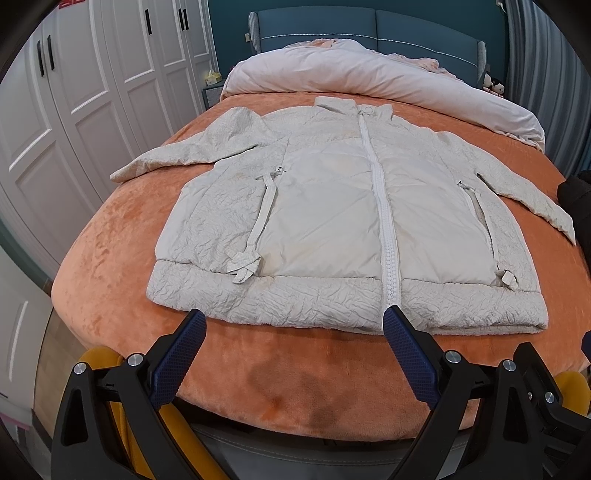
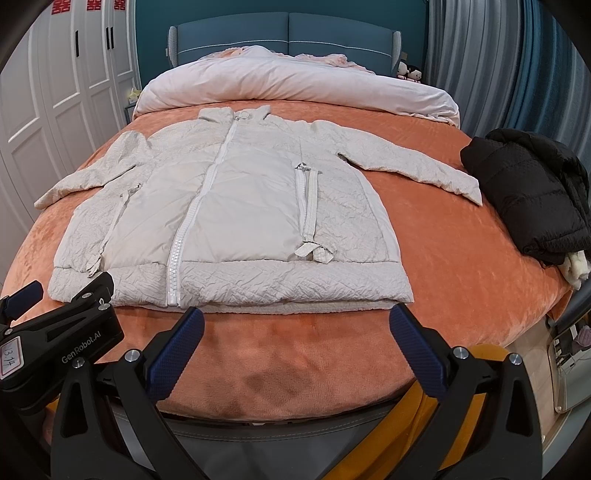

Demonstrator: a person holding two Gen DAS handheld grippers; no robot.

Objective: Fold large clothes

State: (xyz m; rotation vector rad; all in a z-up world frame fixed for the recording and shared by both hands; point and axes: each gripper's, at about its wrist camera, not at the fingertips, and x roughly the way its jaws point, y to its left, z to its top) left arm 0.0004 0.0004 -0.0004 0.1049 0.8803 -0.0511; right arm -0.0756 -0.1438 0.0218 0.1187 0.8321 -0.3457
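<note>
A cream zip-up jacket [image 1: 332,206] lies flat, front up, on the orange bedspread [image 1: 122,236], sleeves spread to both sides, hem toward me. It also shows in the right wrist view [image 2: 236,206]. My left gripper [image 1: 295,317] is open and empty, its fingertips just short of the hem near the zipper's lower end. My right gripper [image 2: 297,319] is open and empty, just short of the hem's right half. The left gripper's body [image 2: 62,332] shows at the lower left of the right wrist view.
A black jacket [image 2: 532,199] lies bunched at the bed's right edge, by the cream jacket's right cuff. A rolled pinkish duvet [image 2: 295,85] lies across the far end before a blue headboard [image 2: 284,33]. White wardrobes [image 1: 74,110] stand at left, curtains at right.
</note>
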